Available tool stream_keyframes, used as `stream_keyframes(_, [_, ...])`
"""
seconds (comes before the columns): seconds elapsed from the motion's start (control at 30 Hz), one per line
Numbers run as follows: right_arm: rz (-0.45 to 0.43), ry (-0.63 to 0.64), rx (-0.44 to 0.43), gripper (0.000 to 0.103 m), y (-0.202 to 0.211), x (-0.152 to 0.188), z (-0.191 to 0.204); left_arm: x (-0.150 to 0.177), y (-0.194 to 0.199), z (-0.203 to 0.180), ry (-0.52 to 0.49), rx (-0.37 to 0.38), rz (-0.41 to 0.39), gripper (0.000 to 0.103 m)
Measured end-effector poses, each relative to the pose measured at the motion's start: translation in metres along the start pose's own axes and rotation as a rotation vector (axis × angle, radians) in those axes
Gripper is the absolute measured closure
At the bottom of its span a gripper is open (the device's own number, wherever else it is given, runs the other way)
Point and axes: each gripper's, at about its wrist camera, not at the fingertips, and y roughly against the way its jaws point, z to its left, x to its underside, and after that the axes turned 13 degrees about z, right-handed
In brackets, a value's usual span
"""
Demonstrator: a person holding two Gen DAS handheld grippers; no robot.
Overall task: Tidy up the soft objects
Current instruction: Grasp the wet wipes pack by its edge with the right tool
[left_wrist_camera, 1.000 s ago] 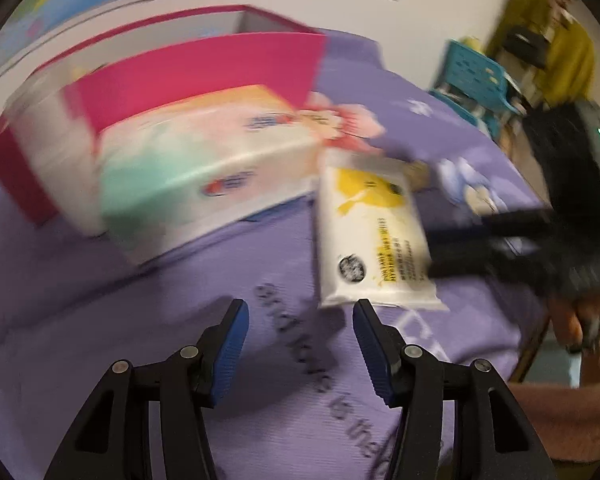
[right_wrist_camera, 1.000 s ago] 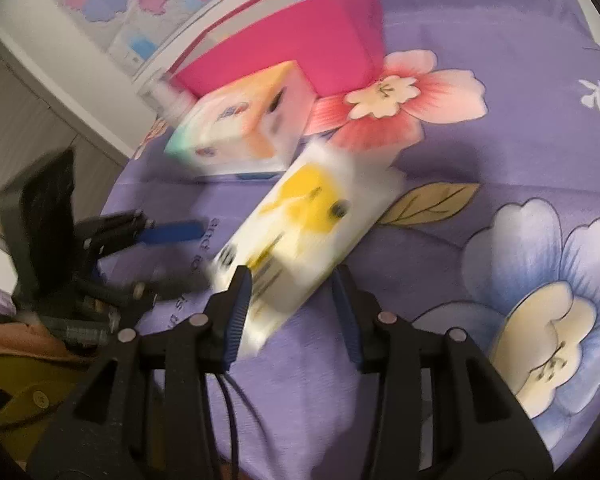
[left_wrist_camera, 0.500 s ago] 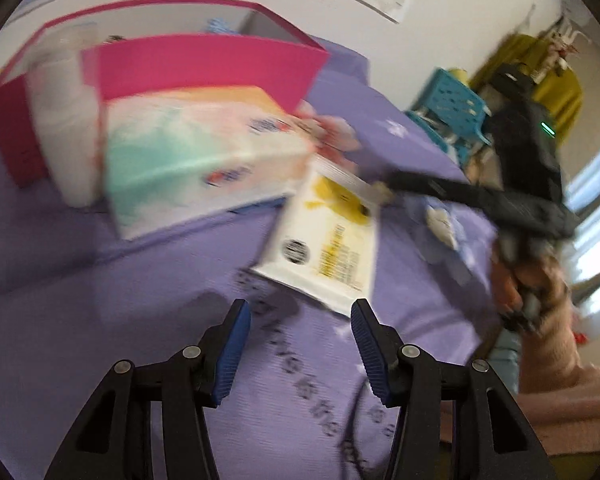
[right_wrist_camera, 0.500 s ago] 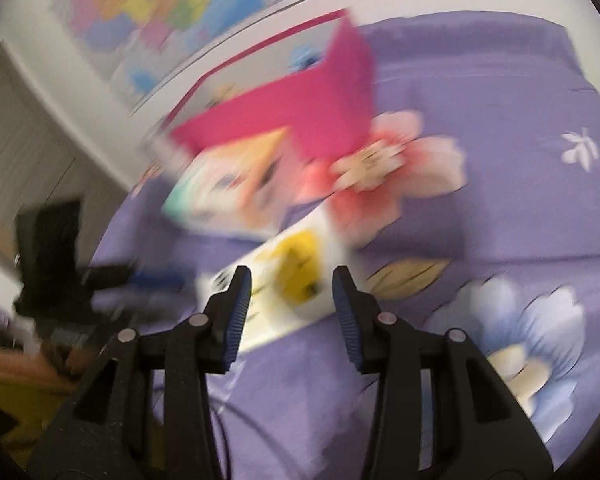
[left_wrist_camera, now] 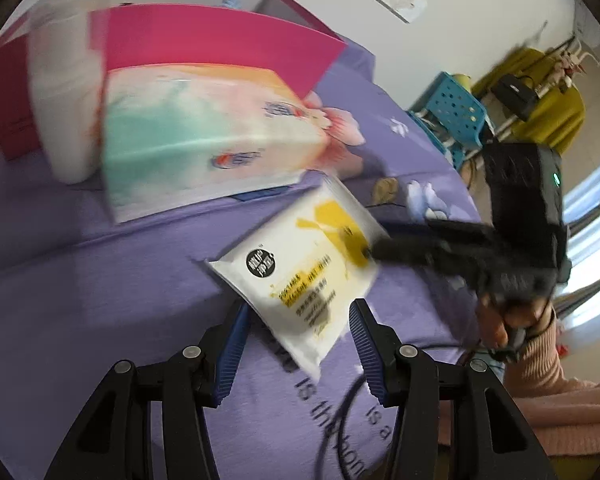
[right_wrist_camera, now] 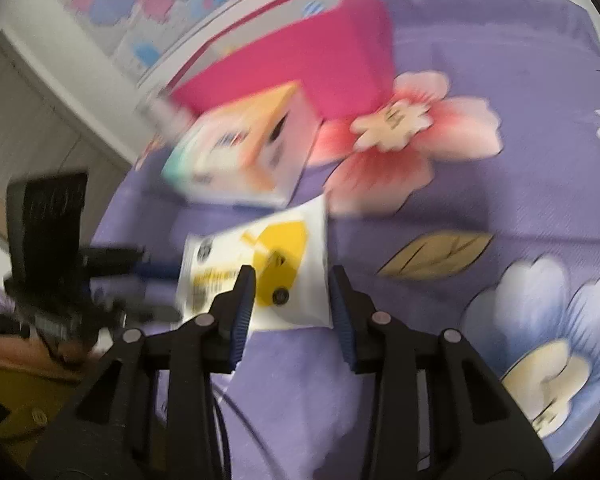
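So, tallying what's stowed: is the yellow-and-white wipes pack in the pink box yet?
Out. The wipes pack lies on the purple bedsheet, outside the pink box.

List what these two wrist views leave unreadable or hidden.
- Pink box contents: left wrist view, hidden by its front wall.
- Tissue pack print: right wrist view, motion blur.
- Wipes packet small text: left wrist view, blurred and too small.
- Right gripper contact with the packet: right wrist view, blur; pad contact unclear.
- Person: left wrist view, cut off by the right edge.
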Motion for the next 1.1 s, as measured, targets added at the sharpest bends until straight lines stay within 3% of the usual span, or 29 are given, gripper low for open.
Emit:
stream_keyframes(0.13, [0.013, 0.02, -0.04, 0.062, -0.003, 0.006, 0.008, 0.003, 0.005, 0.01, 0.026, -0.011, -0.01, 0.052])
stream_keyframes(0.5, [-0.034, 0.016, 0.001, 0.062, -0.009, 0.001, 0.014, 0.004, 0.003, 0.003, 0.016, -0.061, -0.018, 0.052])
stream_keyframes(0.57, [-0.042, 0.011, 0.012, 0.067, -0.008, 0.003, 0.015, 0.005, 0.003, 0.004, 0.021, -0.057, -0.022, 0.052])
stream_keyframes(1.1, [-0.08, 0.015, -0.041, 0.069, -0.003, 0.004, 0.025, 0.009, 0.016, 0.005, 0.025, -0.095, -0.065, 0.051])
